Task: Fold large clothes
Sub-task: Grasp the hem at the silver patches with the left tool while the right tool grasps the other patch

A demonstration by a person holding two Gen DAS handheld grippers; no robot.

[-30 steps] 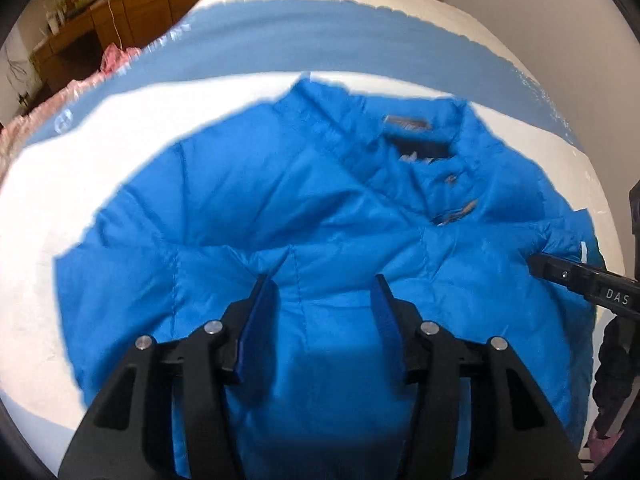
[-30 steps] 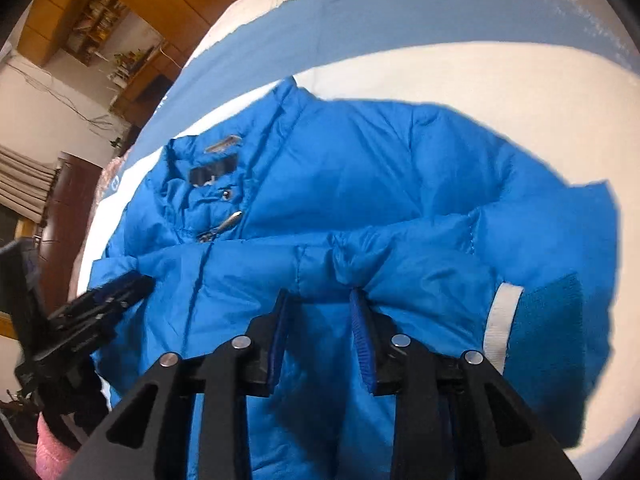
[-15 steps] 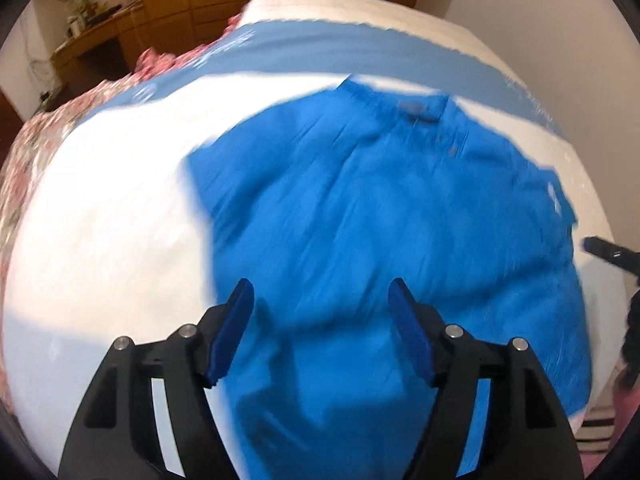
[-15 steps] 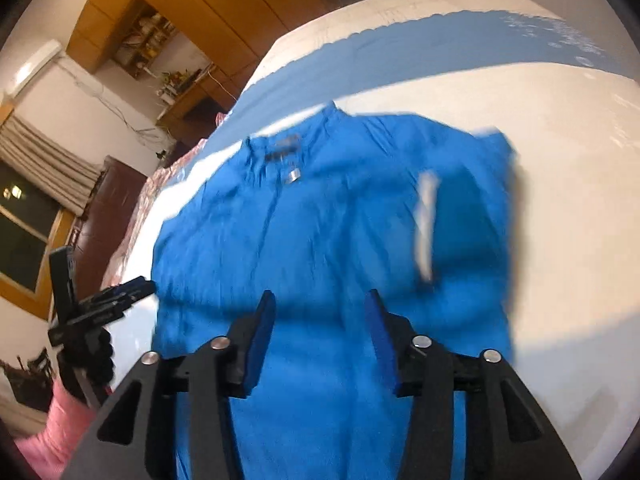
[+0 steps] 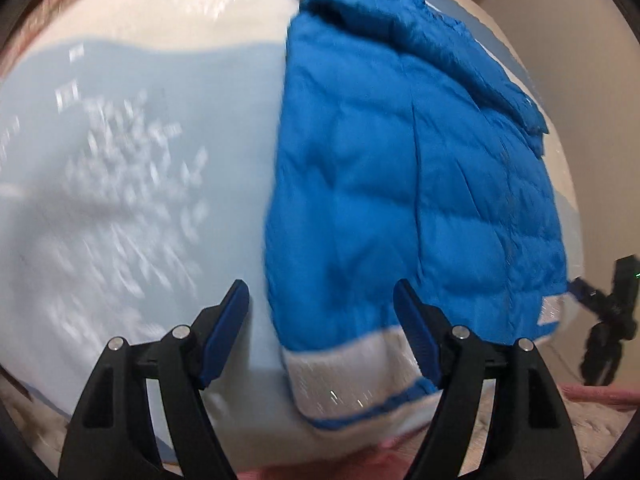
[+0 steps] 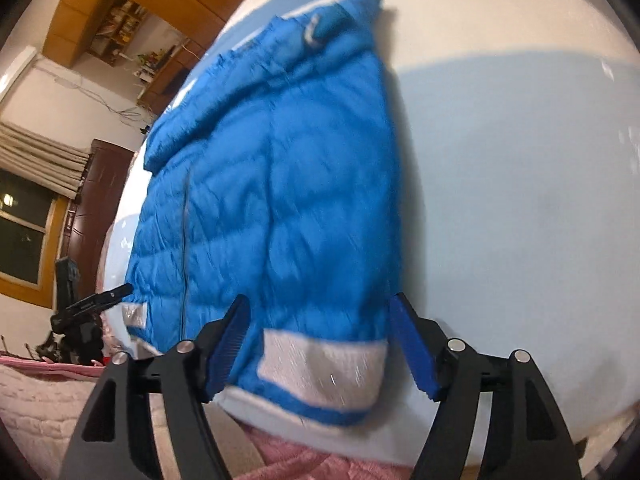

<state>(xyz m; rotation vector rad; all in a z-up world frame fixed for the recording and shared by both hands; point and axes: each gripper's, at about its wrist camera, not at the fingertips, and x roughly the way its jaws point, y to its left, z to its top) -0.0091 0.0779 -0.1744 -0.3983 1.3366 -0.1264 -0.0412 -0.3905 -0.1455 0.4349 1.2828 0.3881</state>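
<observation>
Jacket (image 5: 412, 184), one only, bright blue and quilted, lies flat on the pale blue and white bed cover (image 5: 132, 168) in the left wrist view, stretching away ahead of the left tongs (image 5: 322, 330) and mostly to their right side. Those tongs stand wide and their jaws are opening; the jacket's near corner with its white hem band (image 5: 340, 372) sits in the gap, but neither blue pad (image 5: 226, 332) presses on it. Only this view shows the white speckled pattern on the cover to the left of the tongs, and it shows the other tool, the right tongs (image 5: 580, 290), small and dark just beyond the jacket's right edge. In the right wrist view the same jacket (image 6: 288, 184) runs ahead of the right tongs (image 6: 320, 340) and to their left, its white hem band (image 6: 320, 368) lying between jaws that are wide and opening, with nothing gripped. Only here appear the wooden cupboards (image 6: 132, 12), a dark window (image 6: 24, 232) and curtain far to the left, and the left tongs (image 6: 116, 294) beside the jacket's left edge. Pink quilted bedding (image 6: 44, 396) lies below the near edge.
</observation>
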